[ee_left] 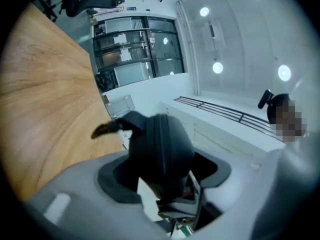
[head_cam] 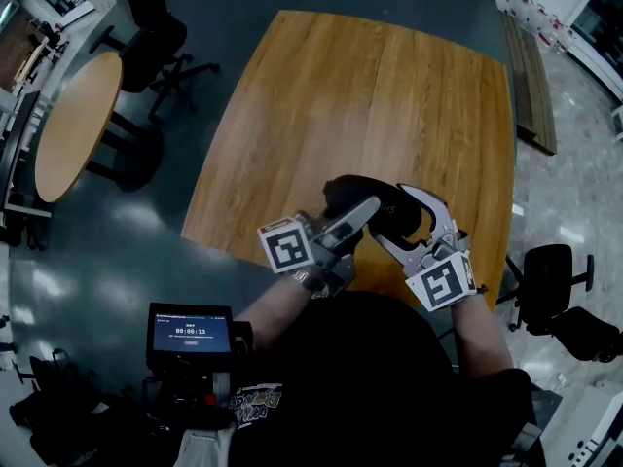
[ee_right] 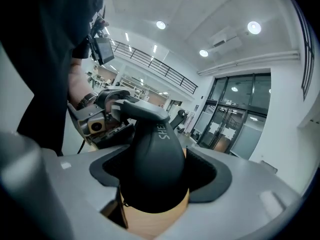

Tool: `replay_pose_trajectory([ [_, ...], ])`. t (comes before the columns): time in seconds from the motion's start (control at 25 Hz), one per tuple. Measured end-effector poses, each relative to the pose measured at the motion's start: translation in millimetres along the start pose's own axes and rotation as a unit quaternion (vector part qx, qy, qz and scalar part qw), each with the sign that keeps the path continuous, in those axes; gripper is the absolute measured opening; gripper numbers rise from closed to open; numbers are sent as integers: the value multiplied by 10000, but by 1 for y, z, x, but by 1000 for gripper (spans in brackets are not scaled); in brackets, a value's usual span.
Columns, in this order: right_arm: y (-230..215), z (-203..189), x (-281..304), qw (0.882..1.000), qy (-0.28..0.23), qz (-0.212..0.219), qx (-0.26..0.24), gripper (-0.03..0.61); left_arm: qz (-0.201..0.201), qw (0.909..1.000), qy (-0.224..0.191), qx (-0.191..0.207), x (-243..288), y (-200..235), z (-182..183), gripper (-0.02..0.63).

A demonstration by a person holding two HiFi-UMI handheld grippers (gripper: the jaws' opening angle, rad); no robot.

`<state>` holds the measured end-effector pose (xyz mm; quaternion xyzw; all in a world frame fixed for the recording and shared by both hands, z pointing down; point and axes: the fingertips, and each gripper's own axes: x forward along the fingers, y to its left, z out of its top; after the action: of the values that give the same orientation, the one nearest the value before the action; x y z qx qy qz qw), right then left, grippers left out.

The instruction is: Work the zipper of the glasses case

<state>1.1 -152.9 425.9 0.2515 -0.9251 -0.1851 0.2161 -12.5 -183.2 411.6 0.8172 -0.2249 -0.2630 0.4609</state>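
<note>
A black zip-up glasses case [head_cam: 350,191] hangs between my two grippers over the near edge of the wooden table [head_cam: 370,95]. In the left gripper view the case [ee_left: 160,149] stands end-on between the jaws, its zip seam running over the top and a brown pull tab [ee_left: 102,130] sticking out to the left. My left gripper [ee_left: 165,176] is open, with a pale gap between the case and one jaw. In the right gripper view the case [ee_right: 152,169] fills the span between the dark pads. My right gripper [ee_right: 155,184] is shut on it. Both grippers, left [head_cam: 362,214] and right [head_cam: 394,214], meet at the case.
A round wooden table [head_cam: 73,125] and a black office chair [head_cam: 156,42] stand at the left. Another chair [head_cam: 560,290] is at the right, close to the table's corner. A small lit screen [head_cam: 190,331] sits by my body. Glass doors [ee_right: 235,129] are beyond.
</note>
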Motion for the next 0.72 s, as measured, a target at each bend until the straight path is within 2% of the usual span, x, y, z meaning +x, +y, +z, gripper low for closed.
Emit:
replay_pose_trajectory([
  [0.08,-1,-8,-4,9999,-39,63,78,345,194,9995,-247,-100,-19,15,10,298],
  [0.12,-3,-14,-6,9998,-79,67,175,344,341,9982,-461,-157,-31,24,19,285],
  [0.16,-6,-22,-8,9993,-115,43,343,344,487,9962,-694,-188,-43,33,29,235],
  [0.2,-10,-32,-10,9982,-115,-7,584,344,607,9940,-889,-188,-55,40,39,220],
  [0.28,-21,-61,-10,9947,62,-122,1018,342,742,9925,-971,-91,-73,47,49,195],
  [0.32,-24,-78,-6,9936,208,-153,1098,342,768,9937,-818,12,-77,48,46,166],
  [0.4,-27,-114,6,9915,509,-124,1191,342,845,9953,-165,444,-78,44,28,134],
  [0.52,-22,-166,30,9839,956,71,1506,341,911,9834,981,1225,-76,40,-20,8],
  [0.56,-20,-182,39,9807,1096,142,1612,341,884,9783,1267,1379,-75,40,-36,0],
  [0.64,-16,-209,54,9763,1313,265,1700,341,839,9723,1633,1446,-74,39,-62,0],
  [0.72,-14,-233,68,9746,1432,383,1681,341,855,9717,1754,1329,-74,39,-78,0],
])
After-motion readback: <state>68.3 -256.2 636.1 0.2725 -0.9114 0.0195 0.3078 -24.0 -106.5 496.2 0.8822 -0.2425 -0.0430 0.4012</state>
